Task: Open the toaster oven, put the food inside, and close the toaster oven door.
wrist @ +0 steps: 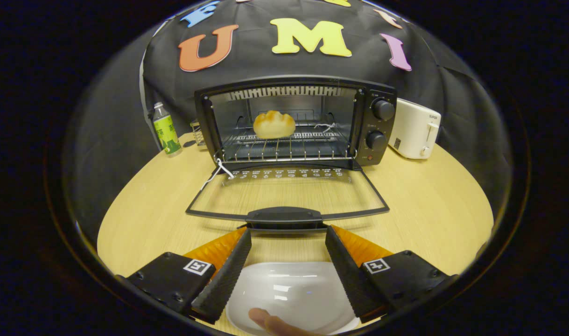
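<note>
A black toaster oven stands at the back of the round wooden table. Its glass door lies folded down flat toward me. A golden bread roll rests on the wire rack inside the oven. My gripper is open, its fingertips just short of the door's dark handle, nothing between them. Below the fingers sits an empty white plate, and a person's fingertip touches its near rim.
A green-labelled bottle stands left of the oven, with a small wire object beside it. A white toaster sits right of the oven. A white tag on a string hangs at the door's left hinge.
</note>
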Action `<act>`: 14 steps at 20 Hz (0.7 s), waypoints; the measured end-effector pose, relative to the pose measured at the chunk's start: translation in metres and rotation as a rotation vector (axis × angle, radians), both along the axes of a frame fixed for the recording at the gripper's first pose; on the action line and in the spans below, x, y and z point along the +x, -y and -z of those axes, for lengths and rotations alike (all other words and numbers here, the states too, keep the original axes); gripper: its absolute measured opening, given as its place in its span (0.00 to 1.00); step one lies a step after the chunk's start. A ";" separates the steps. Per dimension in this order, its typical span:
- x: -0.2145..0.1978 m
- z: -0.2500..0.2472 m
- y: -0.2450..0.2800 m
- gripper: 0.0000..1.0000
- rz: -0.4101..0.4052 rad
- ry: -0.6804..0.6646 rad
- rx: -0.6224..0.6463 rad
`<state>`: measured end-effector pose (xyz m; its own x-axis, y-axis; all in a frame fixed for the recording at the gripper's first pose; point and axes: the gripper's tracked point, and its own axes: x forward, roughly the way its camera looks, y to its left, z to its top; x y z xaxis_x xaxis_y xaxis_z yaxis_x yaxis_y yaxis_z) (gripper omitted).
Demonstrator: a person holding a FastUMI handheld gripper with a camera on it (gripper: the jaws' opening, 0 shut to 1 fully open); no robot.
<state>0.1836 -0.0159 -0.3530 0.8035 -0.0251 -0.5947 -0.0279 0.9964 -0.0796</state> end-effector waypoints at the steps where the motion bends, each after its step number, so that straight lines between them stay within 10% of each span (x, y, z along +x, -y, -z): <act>1: 0.000 0.001 0.002 1.00 0.013 -0.017 -0.007; 14: -0.001 -0.014 -0.004 1.00 0.062 -0.085 -0.075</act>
